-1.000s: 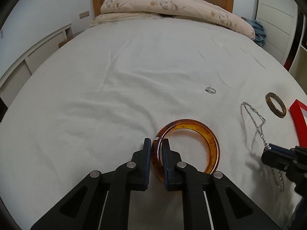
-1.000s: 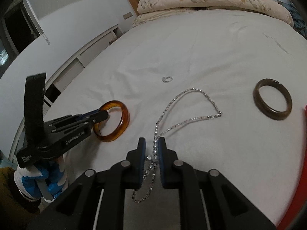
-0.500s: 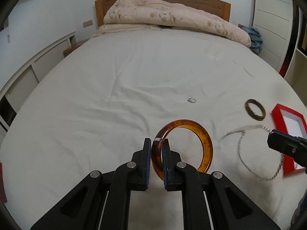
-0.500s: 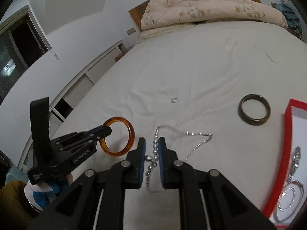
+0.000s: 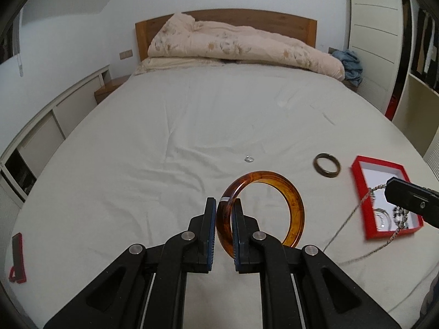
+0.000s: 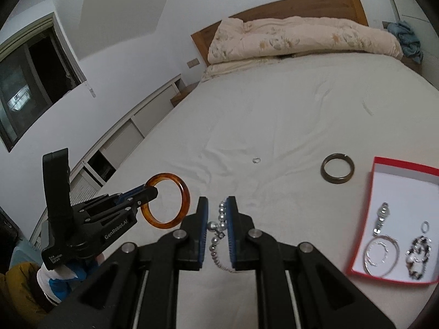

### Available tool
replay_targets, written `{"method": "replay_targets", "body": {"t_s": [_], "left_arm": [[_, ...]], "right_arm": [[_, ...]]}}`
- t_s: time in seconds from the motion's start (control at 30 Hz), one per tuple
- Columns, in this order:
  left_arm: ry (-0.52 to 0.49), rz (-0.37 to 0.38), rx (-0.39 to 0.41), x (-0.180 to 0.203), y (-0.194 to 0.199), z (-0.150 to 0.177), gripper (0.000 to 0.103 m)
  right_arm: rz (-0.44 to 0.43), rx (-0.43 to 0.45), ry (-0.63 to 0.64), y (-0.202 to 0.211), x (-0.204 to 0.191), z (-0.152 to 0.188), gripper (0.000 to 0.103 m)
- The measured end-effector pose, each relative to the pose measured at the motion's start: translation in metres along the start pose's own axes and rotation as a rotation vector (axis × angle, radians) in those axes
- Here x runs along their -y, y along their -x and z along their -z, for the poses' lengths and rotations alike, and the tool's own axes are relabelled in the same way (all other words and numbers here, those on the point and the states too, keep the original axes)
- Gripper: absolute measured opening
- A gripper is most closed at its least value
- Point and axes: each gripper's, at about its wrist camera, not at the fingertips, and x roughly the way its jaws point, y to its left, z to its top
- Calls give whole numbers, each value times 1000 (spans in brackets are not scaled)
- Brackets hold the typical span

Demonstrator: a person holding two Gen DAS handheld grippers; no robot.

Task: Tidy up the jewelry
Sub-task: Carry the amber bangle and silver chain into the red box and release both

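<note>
left gripper [image 5: 223,213] clamps amber bangle [image 5: 293,208] — right gripper [image 6: 216,219] clamps chain [image 6: 216,235]

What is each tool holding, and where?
Left tool: amber bangle, clamped across its rim. Right tool: silver bead necklace, pinched along the chain.

A floral duvet [image 5: 241,45] lies bunched against the wooden headboard [image 5: 274,17], blue cloth [image 5: 349,65] beside it.

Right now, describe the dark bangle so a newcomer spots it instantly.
Start at the white bed sheet and find the red jewelry box on the right. The dark bangle lies flat on the sheet just left of that box. Unlike the amber bangle held in the left gripper, it is dull brown-black and untouched.
</note>
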Motion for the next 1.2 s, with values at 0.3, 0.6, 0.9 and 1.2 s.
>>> {"method": "replay_targets", "body": {"t_s": [0.3,0.6,0.9,1.2], "left_arm": [[-21,5,40,24,46,-2,10],[-78,48,68,74,67,-17,10],[-173,110,58,144,52,-35,10],[-208,177,28,204,10,-57,10]], "right_arm": [[-5,47,22,58,-10,4,12],[17,102,17,108,12,4,12],[68,169,-17,147,61,-9,12],[153,205,-48,159,126,-31,12]]}}
